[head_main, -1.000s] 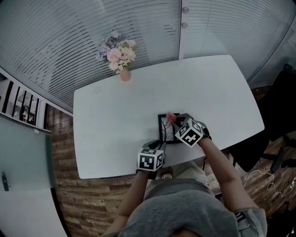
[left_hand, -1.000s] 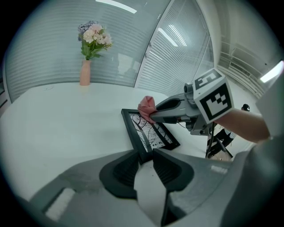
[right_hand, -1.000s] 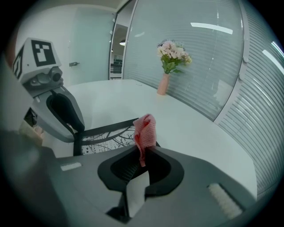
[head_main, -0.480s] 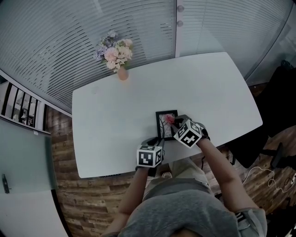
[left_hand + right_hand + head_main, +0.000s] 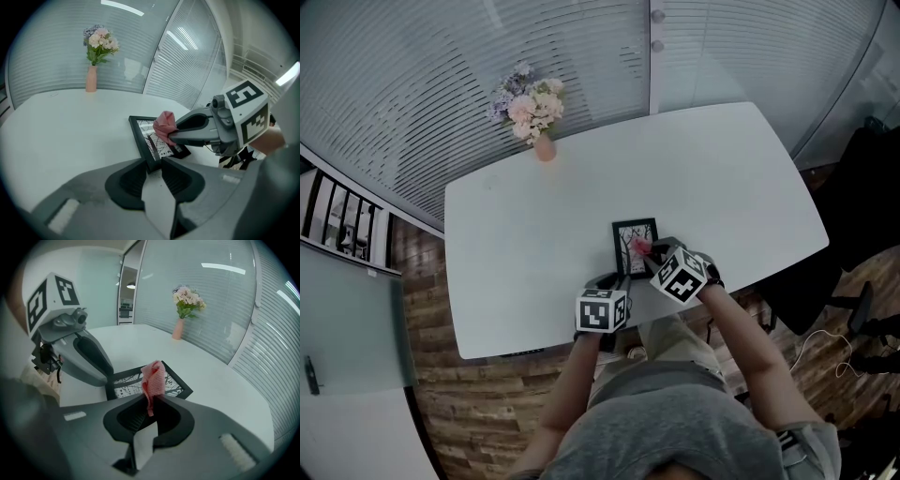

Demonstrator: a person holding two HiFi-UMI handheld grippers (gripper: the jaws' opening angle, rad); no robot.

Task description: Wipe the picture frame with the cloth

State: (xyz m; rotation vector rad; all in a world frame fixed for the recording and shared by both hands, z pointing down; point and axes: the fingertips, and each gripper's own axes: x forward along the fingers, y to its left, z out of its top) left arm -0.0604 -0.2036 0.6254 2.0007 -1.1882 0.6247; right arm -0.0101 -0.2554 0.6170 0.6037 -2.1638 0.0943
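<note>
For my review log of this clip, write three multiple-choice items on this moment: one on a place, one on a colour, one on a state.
1. Where does the flower vase stand?
A. at the table's near edge
B. at the far edge of the table
C. on the floor

2. What colour is the cloth?
A. pink
B. blue
C. white

3. In what state is the right gripper?
A. open and empty
B. shut on the vase
C. shut on the cloth, over the picture frame

Answers:
1 B: the head view shows it at the far edge, beside the slatted wall.
2 A: both gripper views show it pink.
3 C: the right gripper view shows the cloth pinched between the jaws.
</note>
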